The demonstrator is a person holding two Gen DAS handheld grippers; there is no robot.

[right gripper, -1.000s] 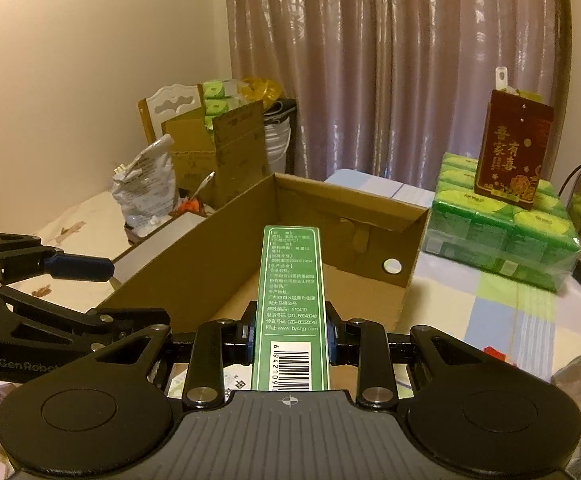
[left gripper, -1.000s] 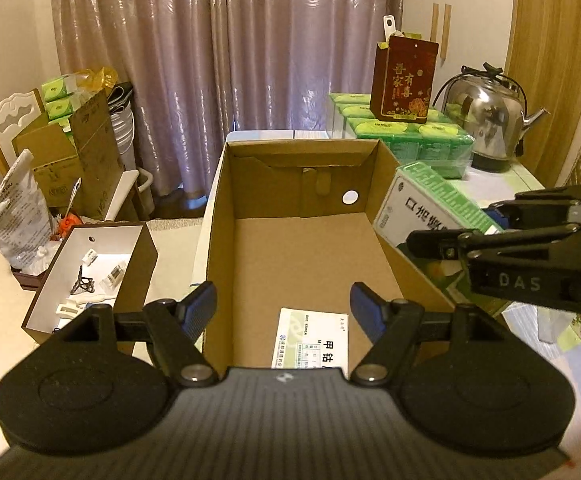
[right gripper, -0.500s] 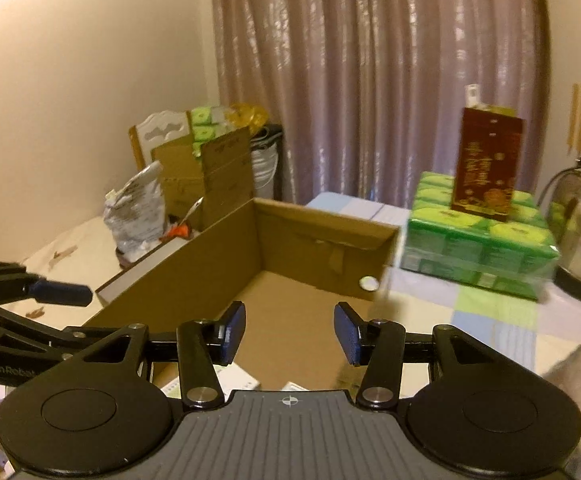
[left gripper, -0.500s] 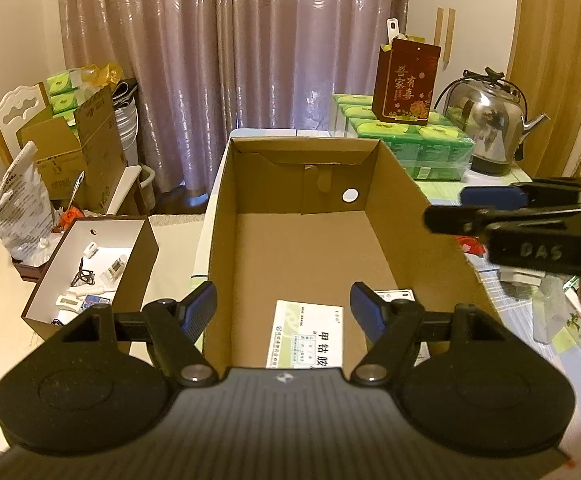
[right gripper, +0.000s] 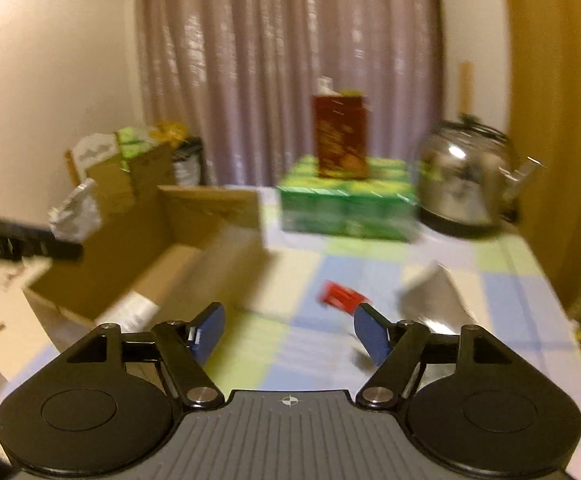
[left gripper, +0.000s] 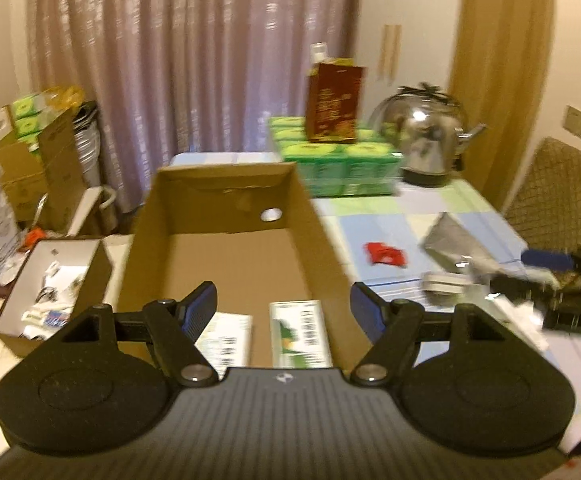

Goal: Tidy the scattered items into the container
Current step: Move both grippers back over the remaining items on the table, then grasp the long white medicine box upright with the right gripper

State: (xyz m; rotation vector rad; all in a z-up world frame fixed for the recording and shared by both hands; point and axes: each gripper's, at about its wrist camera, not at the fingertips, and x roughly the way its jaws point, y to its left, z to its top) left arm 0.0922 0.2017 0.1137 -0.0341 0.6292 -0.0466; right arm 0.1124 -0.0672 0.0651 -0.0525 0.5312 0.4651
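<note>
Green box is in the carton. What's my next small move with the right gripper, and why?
Probably ease the right gripper forward onto the red packet. Its jaws have just been opening, nothing sits between them, and the packet lies loose on the tablecloth just ahead, outside the carton.

Mauve pleated curtain [left gripper: 194, 60] covers the far wall under warm dim light. Cream side wall [right gripper: 50, 72] at left; wooden panel [left gripper: 502, 72] at right. Woven chair [left gripper: 562, 196] stands beside the checked-cloth table [right gripper: 370, 264].

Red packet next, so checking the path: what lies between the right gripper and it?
Nothing: only bare checked tablecloth lies between the open right gripper and the red packet, in the right wrist view.
</note>
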